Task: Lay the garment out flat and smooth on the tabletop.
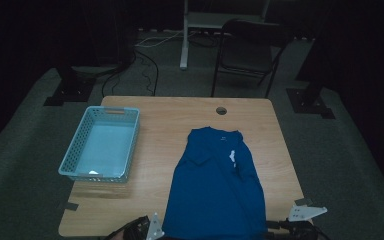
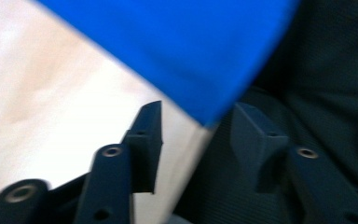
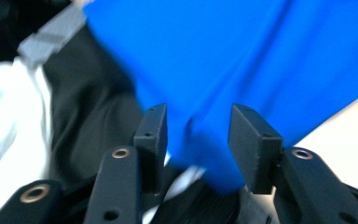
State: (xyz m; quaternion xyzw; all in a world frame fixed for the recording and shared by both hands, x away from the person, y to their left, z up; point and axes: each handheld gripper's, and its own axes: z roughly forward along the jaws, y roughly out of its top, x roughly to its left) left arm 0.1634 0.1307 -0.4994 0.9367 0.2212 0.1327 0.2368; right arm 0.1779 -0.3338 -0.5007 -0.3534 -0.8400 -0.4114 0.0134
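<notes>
1. Left gripper (image 2: 196, 130), jaws wide, sits at the hem corner of a soft blue fabric T-shirt (image 1: 217, 185) lying flat on the pale wooden counter (image 1: 165, 120).
2. Right gripper (image 3: 196, 135), also wide, straddles the hem.
3. Judged step: about to pinch both corners; closing comes next.
4. Light-blue perforated plastic basket (image 1: 130, 145) stands left.

A T-shirt (image 1: 217, 185) lies flat on the worktop (image 1: 170, 125), right of centre, collar toward the far edge, hem at the near edge. A basket (image 1: 101, 144) sits on the left side, well apart from it. Behind the worktop stands a chair (image 1: 250, 50).
</notes>
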